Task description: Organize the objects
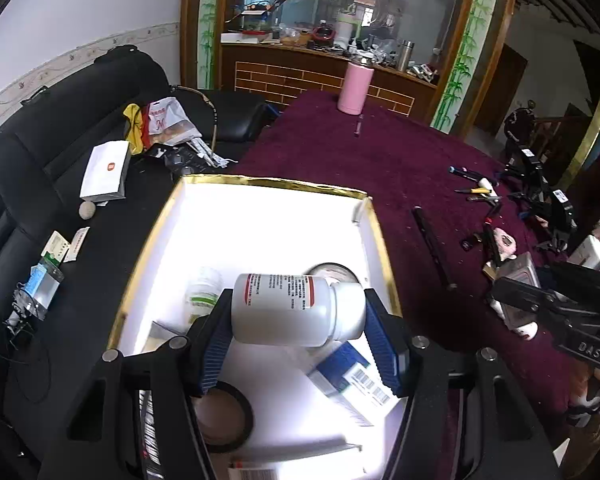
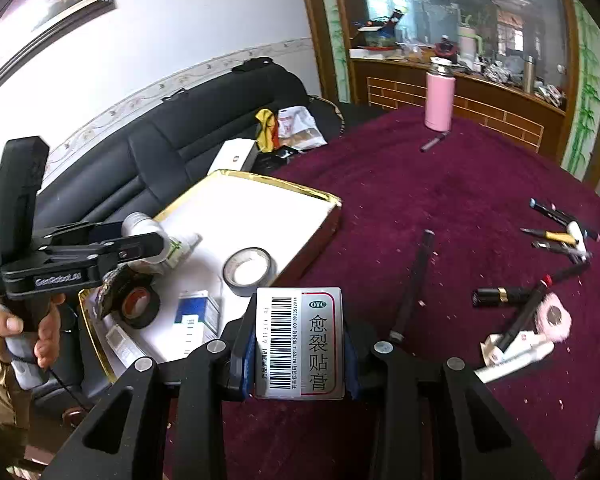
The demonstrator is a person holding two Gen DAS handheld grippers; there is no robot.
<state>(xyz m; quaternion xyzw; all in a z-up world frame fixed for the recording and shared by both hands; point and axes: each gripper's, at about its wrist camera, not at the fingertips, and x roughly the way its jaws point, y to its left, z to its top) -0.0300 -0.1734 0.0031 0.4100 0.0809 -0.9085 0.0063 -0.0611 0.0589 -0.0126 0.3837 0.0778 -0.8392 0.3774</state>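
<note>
My left gripper [image 1: 296, 332] is shut on a white pill bottle [image 1: 292, 308] with a red-striped label, held sideways above a white gold-rimmed box [image 1: 260, 184]. The box holds a green-labelled bottle [image 1: 204, 292], a blue and white carton [image 1: 348, 380], black tape rolls [image 1: 224, 416] and a grey tape roll [image 2: 249, 270]. My right gripper [image 2: 298, 344] is shut on a silver medicine box [image 2: 299, 342] with a barcode, above the maroon tablecloth just right of the white box [image 2: 244, 200]. The left gripper also shows in the right wrist view [image 2: 140, 248].
On the maroon table [image 2: 440, 208] lie a pink flask [image 2: 440, 96], a long black stick [image 2: 416, 280], pens [image 2: 560, 236], a lipstick [image 2: 504, 296], a pink puff [image 2: 552, 316] and a white tube [image 2: 516, 356]. A cluttered black sofa [image 1: 60, 128] stands left.
</note>
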